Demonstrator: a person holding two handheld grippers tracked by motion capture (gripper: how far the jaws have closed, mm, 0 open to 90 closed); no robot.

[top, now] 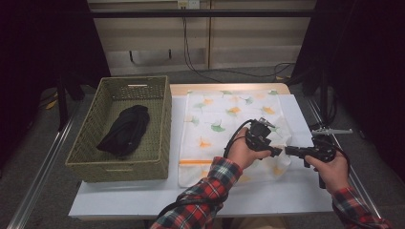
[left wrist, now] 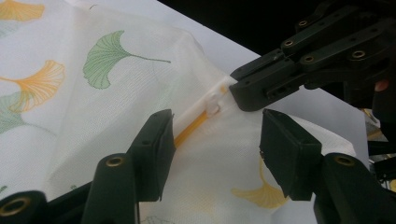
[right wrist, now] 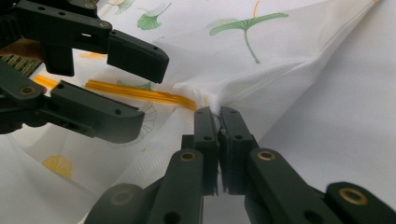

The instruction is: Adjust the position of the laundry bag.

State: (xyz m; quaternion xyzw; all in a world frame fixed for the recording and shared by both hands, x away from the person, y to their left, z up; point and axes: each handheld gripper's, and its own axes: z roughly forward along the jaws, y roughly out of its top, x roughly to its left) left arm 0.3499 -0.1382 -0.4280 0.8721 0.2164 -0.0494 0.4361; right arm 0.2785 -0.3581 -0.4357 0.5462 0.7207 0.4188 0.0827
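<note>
- No brand, label or readable writing is seen on the white bag (top: 224, 129); only green and orange ginkgo-leaf prints and an orange zipper strip (right wrist: 140, 93) are noted.
- The bag is found lying flat on the white table (top: 119, 195), right of centre in the high view, with its lower right corner raised off the surface.
- The right gripper (right wrist: 218, 122) is held at lower right of the high view, pointed toward the frame's left; its jaws are pressed together, pinching the raised corner of the bag just beside the end of the zipper strip.
- The left gripper (left wrist: 215, 140) is gripped in a hand at centre right of the high view, its forearm in a red plaid sleeve (top: 205, 195) entering from the bottom edge.
- Its jaws are spread, half apart, with the zipper strip and bag fabric between them; no pad is seen pressing on the cloth.
- The two gripper tips are observed just beside each other.
- A woven basket (top: 162, 119) holding a dark bundle (top: 125, 130) is recorded at left of the bag, touching its edge or nearly so.
</note>
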